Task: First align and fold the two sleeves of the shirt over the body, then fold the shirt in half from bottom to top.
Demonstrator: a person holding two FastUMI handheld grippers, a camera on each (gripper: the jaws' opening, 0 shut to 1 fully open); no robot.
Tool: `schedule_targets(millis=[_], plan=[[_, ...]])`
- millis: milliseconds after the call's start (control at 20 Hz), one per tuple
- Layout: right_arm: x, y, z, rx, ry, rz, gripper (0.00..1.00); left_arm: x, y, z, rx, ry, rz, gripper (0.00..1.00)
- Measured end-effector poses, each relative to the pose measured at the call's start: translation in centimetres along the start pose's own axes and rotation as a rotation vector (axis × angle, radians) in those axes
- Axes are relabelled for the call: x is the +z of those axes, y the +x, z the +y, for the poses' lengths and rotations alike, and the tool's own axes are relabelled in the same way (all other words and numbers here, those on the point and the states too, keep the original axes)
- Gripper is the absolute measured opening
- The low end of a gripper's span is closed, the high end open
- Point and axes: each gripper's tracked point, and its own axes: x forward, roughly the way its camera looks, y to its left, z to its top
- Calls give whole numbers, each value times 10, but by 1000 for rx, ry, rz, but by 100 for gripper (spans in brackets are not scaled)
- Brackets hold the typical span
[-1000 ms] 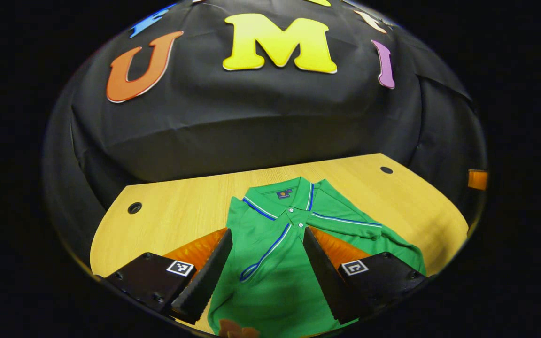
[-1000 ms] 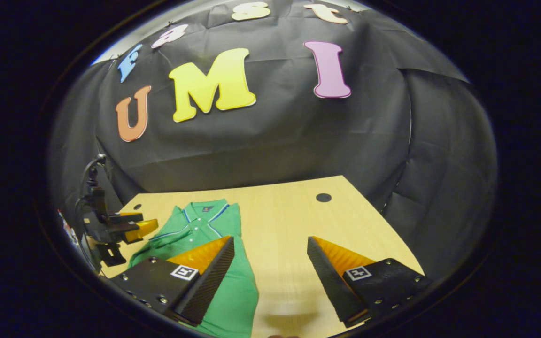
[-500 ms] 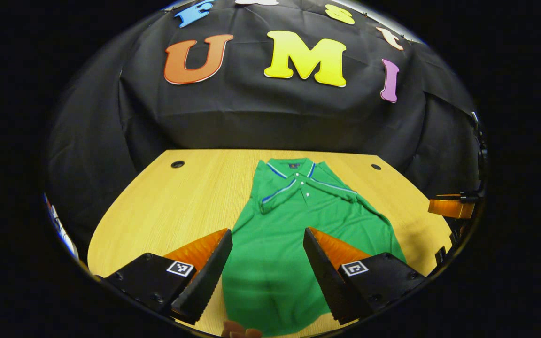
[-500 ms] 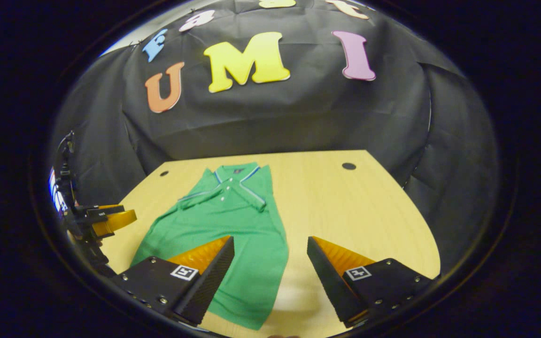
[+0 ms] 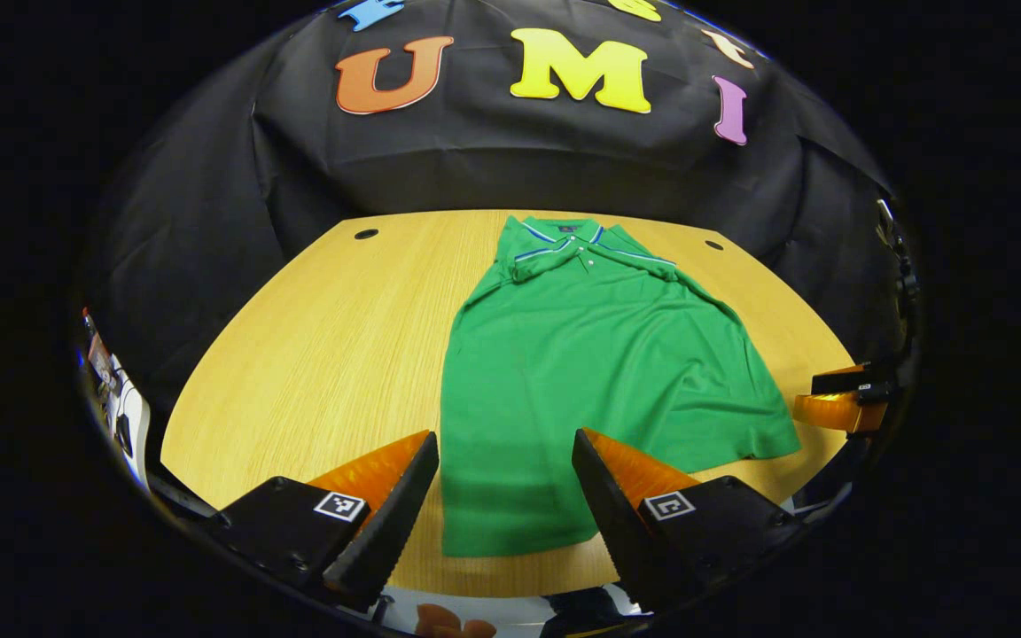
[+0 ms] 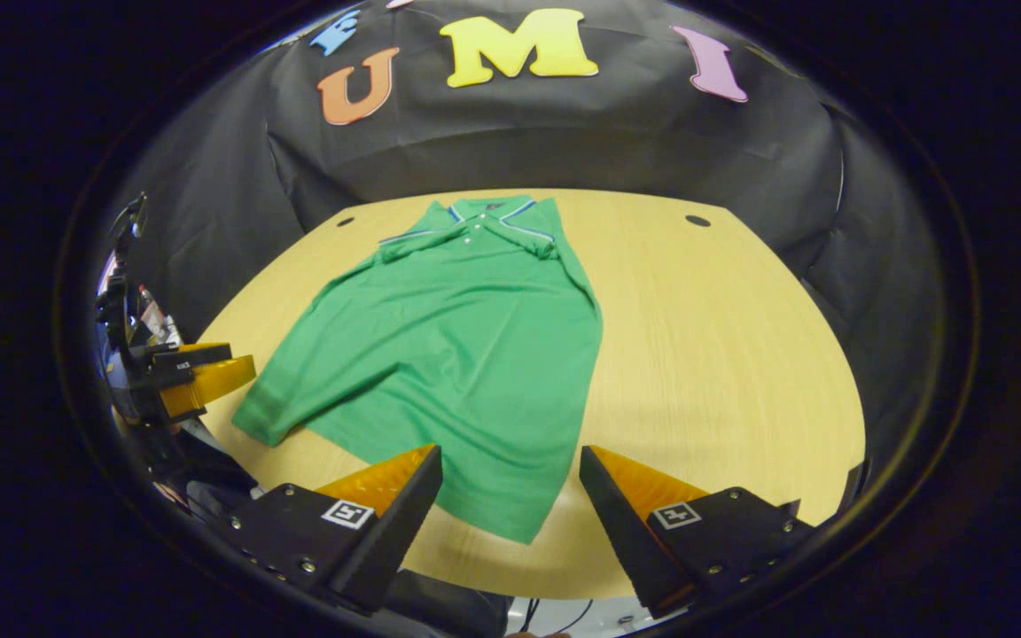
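The green shirt (image 5: 599,354) lies flat on the wooden table (image 5: 333,346), both sleeves folded over its body, its hem just ahead of both grippers. The left gripper (image 5: 506,496) and the right gripper (image 6: 510,509) each hover with fingers spread, gripping nothing.

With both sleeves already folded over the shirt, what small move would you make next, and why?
Probably lower each open hand-held gripper, left and right, onto a corner of the near hem of the shirt. Both hover above that hem holding nothing, and the bottom-to-top fold remains undone.
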Motion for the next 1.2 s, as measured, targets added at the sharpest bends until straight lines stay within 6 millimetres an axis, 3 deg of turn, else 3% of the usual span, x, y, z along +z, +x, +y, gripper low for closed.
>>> schedule_targets(millis=[300, 400, 700, 750, 800, 900, 950, 1200], plan=[[-37, 15, 4, -19, -56, 107, 98, -38, 8, 6, 26, -18, 71, 98], [-40, 15, 3, -34, -81, 108, 100, -51, 10, 3, 25, -25, 102, 98], [-42, 17, 0, -43, -84, 69, 100, -47, 11, 2, 46, -13, 4, 99], [-41, 16, 3, -33, -78, 55, 94, -47, 14, 2, 47, -10, 15, 98], [-38, 21, 8, -21, -69, 29, 63, -46, 16, 3, 60, -16, 21, 94], [-39, 23, 7, -32, -47, 35, 2, -44, 15, 7, 93, -71, 13, 34], [-38, 22, 7, -28, -49, 44, 2, -44, 14, 7, 96, -83, 14, 4], [-35, 21, 7, -23, -11, 47, 1, -42, 15, 5, 75, -54, 48, 3]])
